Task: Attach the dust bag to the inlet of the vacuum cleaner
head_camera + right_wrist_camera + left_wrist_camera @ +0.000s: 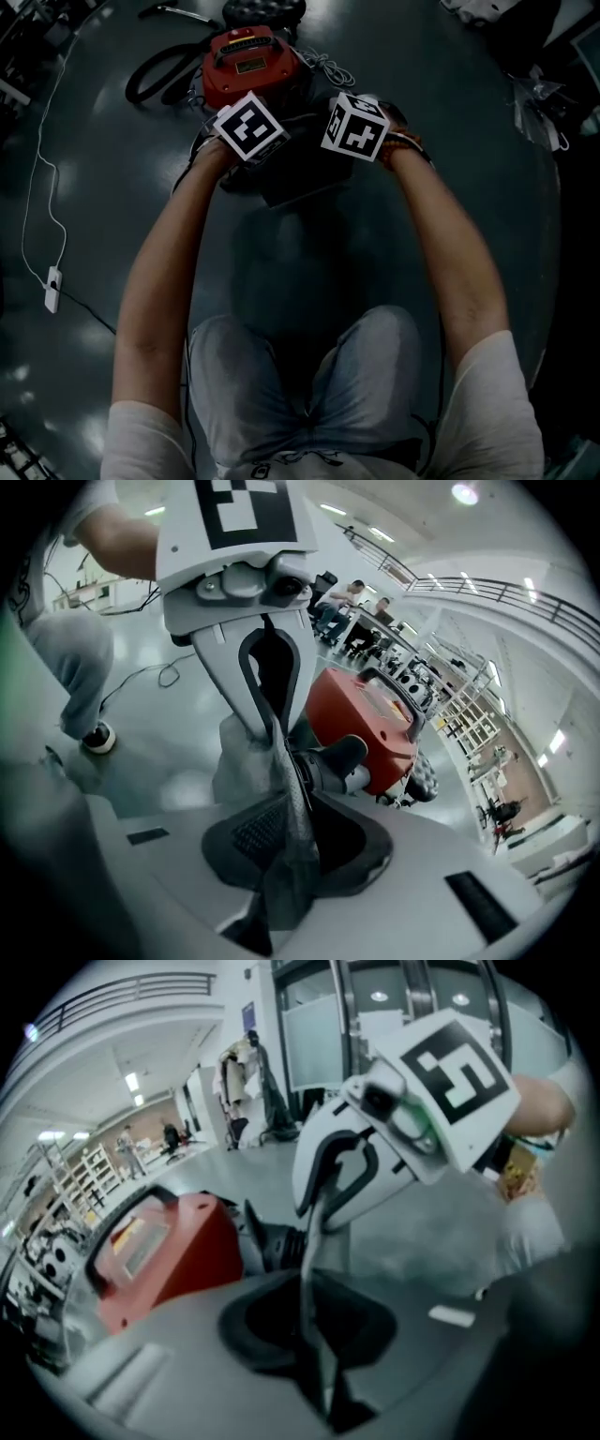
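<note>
The red vacuum cleaner (246,66) stands on the dark floor ahead of me. Just in front of it hangs the dark grey dust bag (300,183), stretched between both grippers. My left gripper (258,155) sits under its marker cube, and my right gripper (354,142) is close beside it. In the left gripper view the left gripper (315,1335) is shut on a thin edge of the dust bag (314,1260), facing the right gripper (319,1211). In the right gripper view the right gripper (289,855) pinches the bag's fabric (281,789), and the vacuum's black inlet (337,761) lies just behind it.
A black hose (159,70) curls left of the vacuum. A white cable with an adapter (52,288) runs along the floor at the far left. My knees (300,375) are below the arms. Shelves and several people stand far off.
</note>
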Demonstrator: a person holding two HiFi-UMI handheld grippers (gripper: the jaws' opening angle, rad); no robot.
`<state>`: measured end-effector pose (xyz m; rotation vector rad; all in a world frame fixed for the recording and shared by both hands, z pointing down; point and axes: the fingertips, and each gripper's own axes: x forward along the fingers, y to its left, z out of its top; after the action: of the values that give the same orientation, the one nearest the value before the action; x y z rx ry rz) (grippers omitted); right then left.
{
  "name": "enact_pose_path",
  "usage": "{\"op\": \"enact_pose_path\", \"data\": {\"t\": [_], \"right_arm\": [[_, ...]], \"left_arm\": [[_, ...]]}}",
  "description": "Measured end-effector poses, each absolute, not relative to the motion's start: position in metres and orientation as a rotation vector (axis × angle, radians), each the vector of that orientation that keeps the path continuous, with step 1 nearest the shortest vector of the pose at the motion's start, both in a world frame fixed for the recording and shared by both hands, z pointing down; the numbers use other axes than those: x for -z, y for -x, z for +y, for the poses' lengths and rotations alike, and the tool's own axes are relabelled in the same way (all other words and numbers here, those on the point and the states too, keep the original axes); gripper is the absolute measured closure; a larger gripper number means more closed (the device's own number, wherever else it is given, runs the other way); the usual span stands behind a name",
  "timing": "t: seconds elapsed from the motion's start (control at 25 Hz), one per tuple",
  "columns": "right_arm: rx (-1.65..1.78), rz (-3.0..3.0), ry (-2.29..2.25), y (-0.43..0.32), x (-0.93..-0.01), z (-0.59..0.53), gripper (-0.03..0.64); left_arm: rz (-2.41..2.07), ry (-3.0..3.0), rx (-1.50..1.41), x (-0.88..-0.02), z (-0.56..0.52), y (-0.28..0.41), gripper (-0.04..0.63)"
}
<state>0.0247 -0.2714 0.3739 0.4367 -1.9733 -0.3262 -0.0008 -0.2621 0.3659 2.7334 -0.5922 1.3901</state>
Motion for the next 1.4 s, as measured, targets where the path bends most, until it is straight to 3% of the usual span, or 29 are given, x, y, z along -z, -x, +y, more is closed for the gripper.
{"op": "enact_pose_path", "data": {"t": [0.24,0.52,0.84,1.12,1.4], "right_arm": [[0.147,-2.108,-0.570,-0.035,-0.381,-0.271,0.552],[0.381,-1.925,-0.417,-0.022,-0.373,-0.274,0.552],[0.159,-2.099,-0.623,-0.035,-0.379,-0.275,0.552],[0.345,-1.937,-0.441,-0.021,-0.373,-0.277,0.551],[0.123,-2.120,-0.622,-0.037,-0.382,-0.280,0.551]], "left_arm": [[-0.548,-2.726,-1.693,-0.366,-0.269,-0.002,0.561],[-0.647,-2.679,-1.449,-0.375,-0.266,0.015,0.565],[-0.593,-2.723,-1.678,-0.365,-0.271,0.000,0.563],[-0.592,-2.669,-1.326,-0.372,-0.263,0.007,0.565],[-0.597,-2.708,-1.601,-0.368,-0.277,-0.004,0.563]]}}
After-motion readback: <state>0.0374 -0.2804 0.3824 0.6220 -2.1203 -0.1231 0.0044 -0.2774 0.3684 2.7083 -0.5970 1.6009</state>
